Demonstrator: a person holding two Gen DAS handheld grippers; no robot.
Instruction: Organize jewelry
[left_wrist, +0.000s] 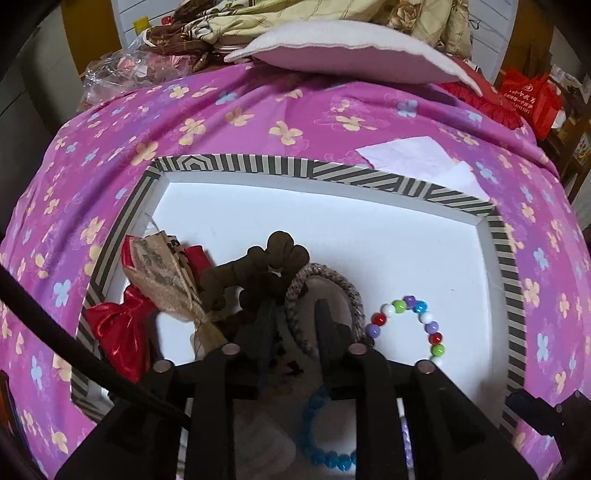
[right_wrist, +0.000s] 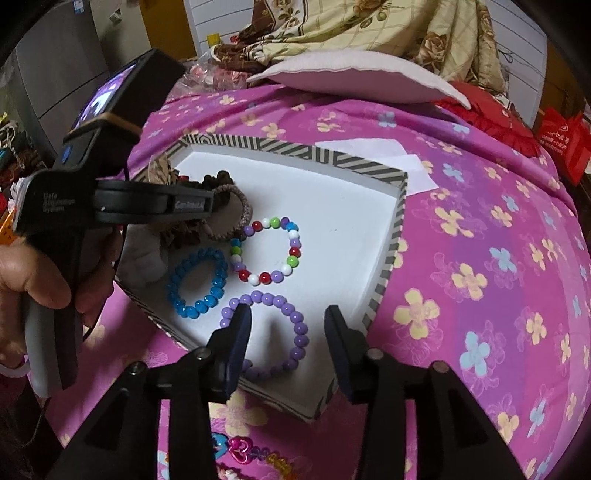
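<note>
1. Three bead bracelets lie flat on the white floor of the shallow striped-rim cardboard tray (right_wrist: 391, 236), which sits on a pink flowered bedspread (right_wrist: 480, 258): a blue faceted-bead bracelet (right_wrist: 197, 282) toward the tray's left side, a multicolour round-bead bracelet (right_wrist: 267, 251) near its middle, and a lilac round-bead bracelet (right_wrist: 273, 332) at its near edge.
2. Beyond these in the tray: a braided grey-pink hair band (left_wrist: 325, 299), a brown fabric scrunchie (left_wrist: 258, 273), and a red and tan ribbon bow (left_wrist: 155, 288) at the tray's left wall.
3. Handling, as I judge it: the beads look light, hard and glossy, so likely to slip or roll under pinch; the strings look slack. Best taken across one section of the loop, not the whole ring.
4. Right gripper (right_wrist: 286, 321): jaws wide apart, empty, poised over the lilac bracelet; the left finger overlaps its near-left arc, contact uncertain.
5. Left gripper (left_wrist: 295, 314): jaws partly apart, one finger inside the braided band's loop, the other outside against the scrunchie. They straddle the band's rim; clamped or not, I cannot tell.
</note>
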